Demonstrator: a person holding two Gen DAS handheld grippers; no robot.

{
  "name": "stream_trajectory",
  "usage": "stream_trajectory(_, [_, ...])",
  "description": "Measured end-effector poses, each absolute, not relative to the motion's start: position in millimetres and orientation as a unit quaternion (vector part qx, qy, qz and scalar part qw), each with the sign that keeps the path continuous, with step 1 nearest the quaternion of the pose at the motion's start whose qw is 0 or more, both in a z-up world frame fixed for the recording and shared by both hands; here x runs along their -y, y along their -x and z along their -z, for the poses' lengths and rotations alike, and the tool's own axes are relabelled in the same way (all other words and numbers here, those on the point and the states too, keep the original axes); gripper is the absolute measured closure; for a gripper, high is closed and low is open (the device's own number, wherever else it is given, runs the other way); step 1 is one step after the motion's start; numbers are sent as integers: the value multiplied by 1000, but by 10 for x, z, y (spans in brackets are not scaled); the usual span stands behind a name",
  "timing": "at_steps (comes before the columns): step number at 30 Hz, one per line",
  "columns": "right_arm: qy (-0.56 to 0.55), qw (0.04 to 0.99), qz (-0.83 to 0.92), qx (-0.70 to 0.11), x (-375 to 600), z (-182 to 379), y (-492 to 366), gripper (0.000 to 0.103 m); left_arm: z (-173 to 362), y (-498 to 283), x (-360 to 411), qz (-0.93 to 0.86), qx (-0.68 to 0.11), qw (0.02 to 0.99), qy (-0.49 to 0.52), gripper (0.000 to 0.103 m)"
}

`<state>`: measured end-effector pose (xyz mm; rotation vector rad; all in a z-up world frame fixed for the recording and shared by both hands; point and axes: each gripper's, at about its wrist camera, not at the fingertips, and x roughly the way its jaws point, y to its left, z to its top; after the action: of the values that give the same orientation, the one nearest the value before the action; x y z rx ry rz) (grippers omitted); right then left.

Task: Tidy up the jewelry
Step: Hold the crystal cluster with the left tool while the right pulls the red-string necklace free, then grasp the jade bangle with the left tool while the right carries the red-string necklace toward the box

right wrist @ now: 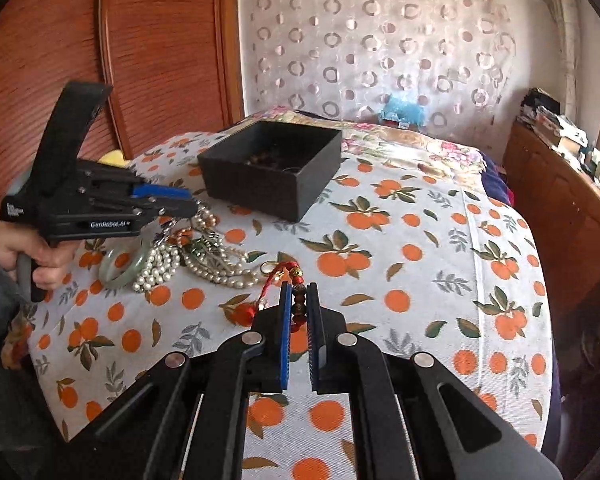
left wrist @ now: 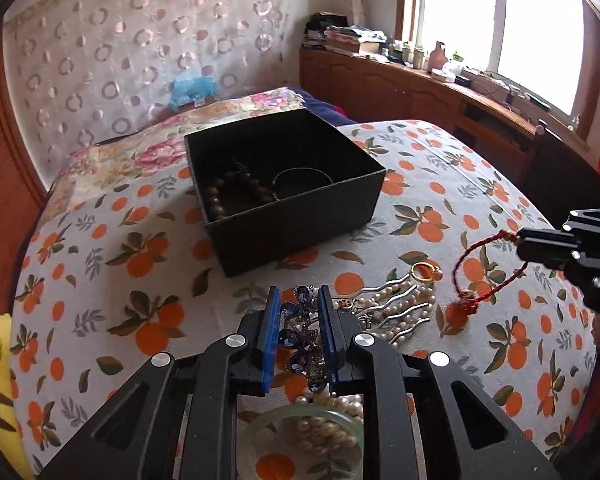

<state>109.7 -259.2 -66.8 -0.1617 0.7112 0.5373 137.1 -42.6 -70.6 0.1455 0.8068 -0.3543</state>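
Note:
My left gripper (left wrist: 299, 292) is shut on a blue-gem brooch (left wrist: 300, 340) at the near side of the jewelry pile; it also shows from the side as the left gripper (right wrist: 190, 202). My right gripper (right wrist: 299, 286) is shut on a red cord bracelet (right wrist: 272, 280) with dark beads, lifted just off the cloth. In the left wrist view the right gripper (left wrist: 520, 242) trails the red cord bracelet (left wrist: 476, 276). A black open box (left wrist: 352, 188) stands beyond and contains a wooden bead bracelet (left wrist: 218, 196) and a dark bangle (left wrist: 302, 178). Pearl strands (left wrist: 396, 308), a gold ring (left wrist: 424, 270) and a jade bangle (left wrist: 300, 414) lie on the bed.
The orange-print bedcover (right wrist: 400, 240) spreads to the right of the pile. A wooden cabinet (left wrist: 400, 84) crowded with books and bottles runs along the window side. A wooden wardrobe (right wrist: 160, 40) stands behind the left gripper. A hand (right wrist: 40, 256) holds the left gripper's handle.

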Motion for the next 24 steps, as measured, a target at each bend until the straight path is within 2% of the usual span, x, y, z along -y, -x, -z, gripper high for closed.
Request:
stream_trajectory(5, [81,902,-269,-329,2557,542,-1102,95,570,-1330,354,173,-378,908,-58,85])
stream_trajectory(9, [83,902,-280,-317,2455,407,-1153,95,385,-1291,312,172,-355,917,-53,74])
stream_trajectory(22, [85,900,-306,-299,2181,191,-1512,95,243,-1357,183,152,-350,923,-58,73])
stream_trajectory(24, [87,898,-309,-300,2153,196,-1540,95,255,-1272,130,148,-353,922,-57,65])
